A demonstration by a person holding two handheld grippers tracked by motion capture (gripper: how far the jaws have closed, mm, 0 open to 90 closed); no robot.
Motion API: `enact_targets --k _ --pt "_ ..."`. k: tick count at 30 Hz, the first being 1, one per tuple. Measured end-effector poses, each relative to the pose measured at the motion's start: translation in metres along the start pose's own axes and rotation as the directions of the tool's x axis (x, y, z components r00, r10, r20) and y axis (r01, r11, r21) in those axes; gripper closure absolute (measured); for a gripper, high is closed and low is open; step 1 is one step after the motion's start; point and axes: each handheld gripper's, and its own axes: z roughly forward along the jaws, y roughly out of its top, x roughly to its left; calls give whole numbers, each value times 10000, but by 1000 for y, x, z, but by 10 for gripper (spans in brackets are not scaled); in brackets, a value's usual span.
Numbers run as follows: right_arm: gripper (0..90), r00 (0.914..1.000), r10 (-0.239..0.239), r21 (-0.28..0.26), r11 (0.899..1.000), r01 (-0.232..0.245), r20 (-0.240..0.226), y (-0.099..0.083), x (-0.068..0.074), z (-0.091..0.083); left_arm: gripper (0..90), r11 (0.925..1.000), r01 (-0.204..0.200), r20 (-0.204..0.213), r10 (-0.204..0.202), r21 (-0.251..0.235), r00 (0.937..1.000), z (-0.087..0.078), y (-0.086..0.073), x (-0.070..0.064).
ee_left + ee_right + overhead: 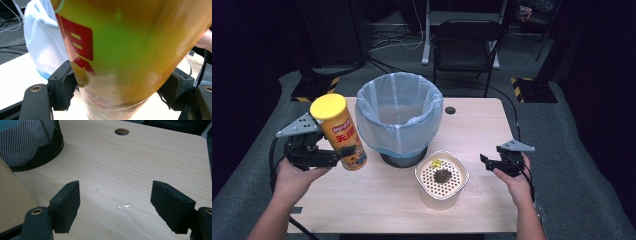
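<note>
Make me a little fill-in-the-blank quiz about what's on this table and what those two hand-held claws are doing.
1. The left gripper is shut on a tall chip can with a ____ lid.
2. The right gripper hovers over bare table with its jaws ____.
3. The bin at the table's middle is lined with a pale ____ bag.
4. The cream container has a perforated top with a dark clump and a small ____ scrap on it.

Missing words: yellow; open; blue; yellow

A black chair (467,37) stands behind the wooden table (377,200) on grey floor (572,150)
</note>
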Motion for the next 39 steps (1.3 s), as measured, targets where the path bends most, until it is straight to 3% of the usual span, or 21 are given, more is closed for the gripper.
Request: enact_targets --k 10,16,23,32,39 --pt "234 9999 -117 42 9999 118 -7 -1 1 1 240 9992 -406 -102 406 39 9991 -14 45 -13" --pt "234 10000 -42 -40 10000 42 15 -1 -1 0 240 9969 -785 -157 783 -66 9968 -15 69 -21" --pt "234 10000 -43 -21 10000 43 -49 -1 1 1 240 9957 -879 13 880 -275 9961 -10 90 -22" --pt "234 9999 118 -73 9999 -118 -36 -2 -2 0 240 9966 -745 237 753 -343 9969 17 114 -19" --pt "234 9999 116 -47 9999 -116 -18 -2 -3 0 240 9976 -659 -31 658 -195 9978 44 133 -11"
